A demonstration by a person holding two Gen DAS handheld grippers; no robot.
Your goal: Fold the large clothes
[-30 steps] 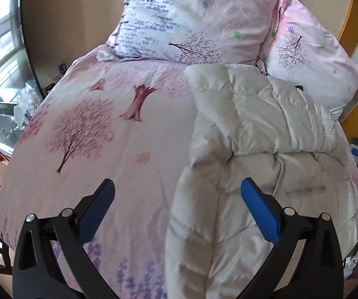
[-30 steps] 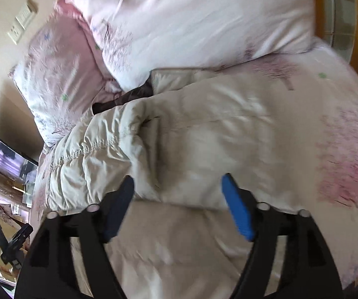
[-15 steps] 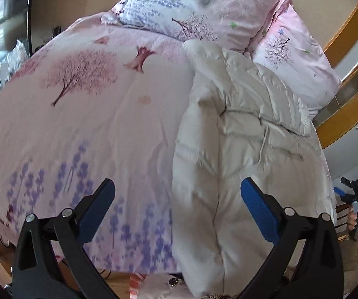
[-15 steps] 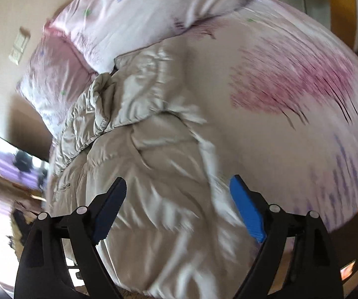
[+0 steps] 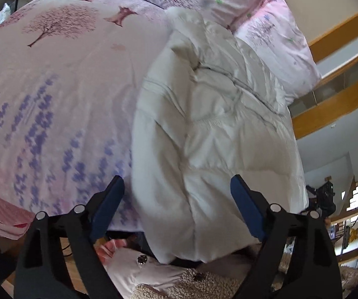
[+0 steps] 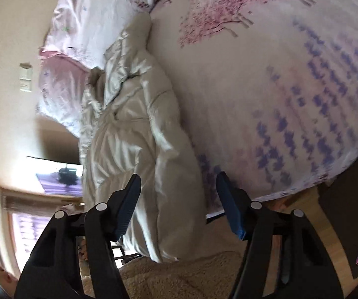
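Note:
A white puffy down jacket point(image 5: 216, 134) lies lengthwise on the bed, its lower hem hanging over the near edge. My left gripper point(image 5: 176, 199) hovers over that hem, its jaws closing, the hem lying between the blue pads without touching them. In the right wrist view the same jacket point(image 6: 139, 129) runs along the bed's left side. My right gripper point(image 6: 177, 194) is just above the jacket's near end, its jaws closing with the padded edge between them, not pressed.
A pink duvet point(image 5: 54, 87) with tree and lavender prints covers the bed. Two pillows point(image 5: 266, 25) lie at its head. A person's fleece clothing point(image 5: 191, 284) is at the bottom. A wooden shelf point(image 5: 328, 99) stands to the right; a wall switch point(image 6: 25, 79) is on the left.
Both grippers have dropped and pulled back toward the bed's near edge, from over the jacket's middle to its hanging hem. Both pairs of jaws stand narrower than before.

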